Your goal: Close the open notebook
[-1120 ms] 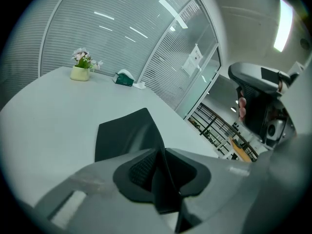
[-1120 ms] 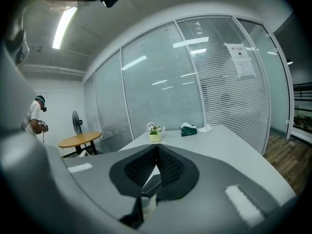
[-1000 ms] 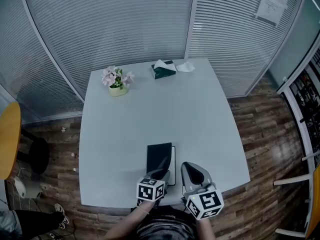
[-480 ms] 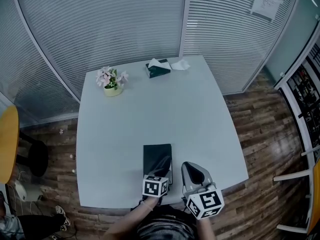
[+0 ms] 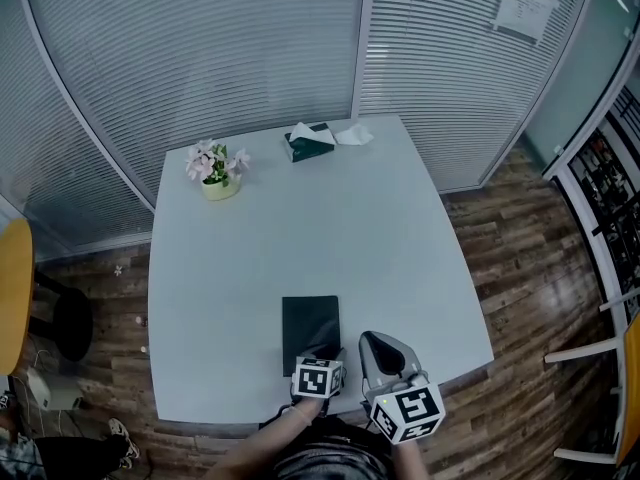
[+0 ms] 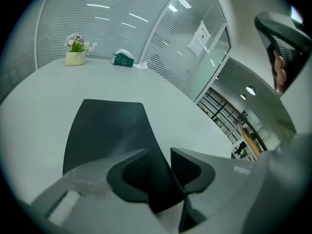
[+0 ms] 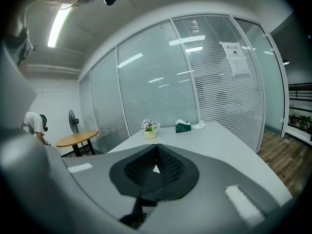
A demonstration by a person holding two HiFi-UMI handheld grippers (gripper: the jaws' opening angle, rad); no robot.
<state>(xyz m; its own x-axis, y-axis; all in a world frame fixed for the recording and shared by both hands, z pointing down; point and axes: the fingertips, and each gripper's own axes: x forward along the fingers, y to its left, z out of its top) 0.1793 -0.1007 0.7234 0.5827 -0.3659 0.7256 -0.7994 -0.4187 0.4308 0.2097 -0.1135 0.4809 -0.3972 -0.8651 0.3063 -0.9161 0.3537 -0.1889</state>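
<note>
The dark notebook lies shut and flat on the pale table, near its front edge. My left gripper sits low at the notebook's near edge and points down at it. In the left gripper view the cover fills the lower middle. That gripper's jaws have just been opening and now stand apart, with the notebook's near corner in the gap and neither pad pressing on it. My right gripper hovers just right of the notebook, shut and empty, its pads meeting.
A potted flower, a green tissue box and a loose white tissue stand at the table's far side. A round wooden table is at the left, and glass walls with blinds stand behind. A person stands far left.
The notebook's cover, half raised a second ago, now lies flat. My left gripper has sunk toward the near edge and its jaws have spread. The right gripper has stayed put.
</note>
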